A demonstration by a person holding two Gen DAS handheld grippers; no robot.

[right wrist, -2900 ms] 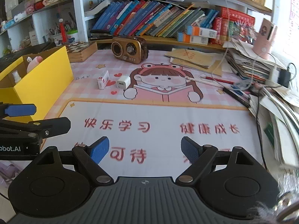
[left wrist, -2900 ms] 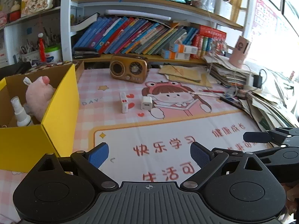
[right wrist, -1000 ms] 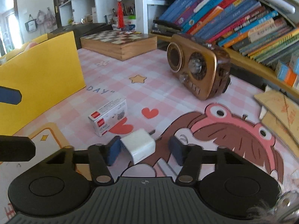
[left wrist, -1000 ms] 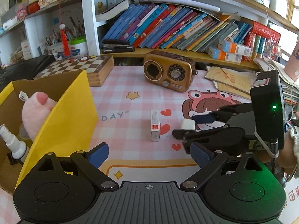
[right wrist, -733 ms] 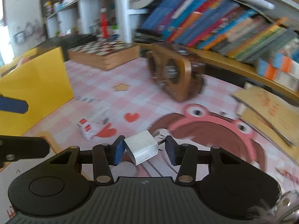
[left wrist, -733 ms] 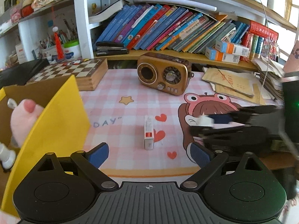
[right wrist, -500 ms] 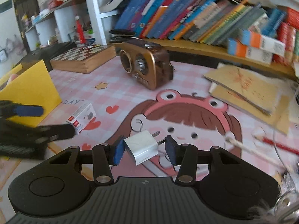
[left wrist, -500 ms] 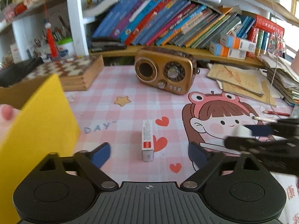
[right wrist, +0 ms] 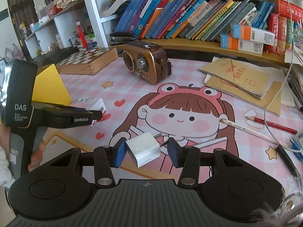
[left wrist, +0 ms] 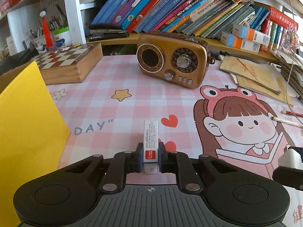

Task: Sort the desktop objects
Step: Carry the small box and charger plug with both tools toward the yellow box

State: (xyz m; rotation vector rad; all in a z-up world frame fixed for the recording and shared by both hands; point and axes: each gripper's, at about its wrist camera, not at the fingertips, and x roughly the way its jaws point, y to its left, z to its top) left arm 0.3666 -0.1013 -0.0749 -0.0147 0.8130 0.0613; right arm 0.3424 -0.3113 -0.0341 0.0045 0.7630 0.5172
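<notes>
My left gripper (left wrist: 150, 156) is shut on a small white box with a red label (left wrist: 150, 141) that lies on the pink checked desk mat (left wrist: 113, 113). My right gripper (right wrist: 145, 149) is shut on a white charger plug (right wrist: 143, 149), its prongs pointing right, held above the mat. In the right wrist view the left gripper (right wrist: 95, 114) reaches in from the left with the small white box (right wrist: 97, 104) at its tips. The yellow cardboard box (left wrist: 26, 117) stands at the left; its inside is out of view.
A brown retro radio (left wrist: 172, 58) stands at the back of the mat, a wooden chess box (left wrist: 66, 64) to its left. Notebooks (right wrist: 242, 79), pencils (right wrist: 265, 123) and a cable (right wrist: 274, 94) lie at the right. Bookshelves (left wrist: 170, 9) line the back.
My left gripper moved forward to the small white box and shut on it. My right gripper, still holding the charger plug, drew back to the right above the mat.
</notes>
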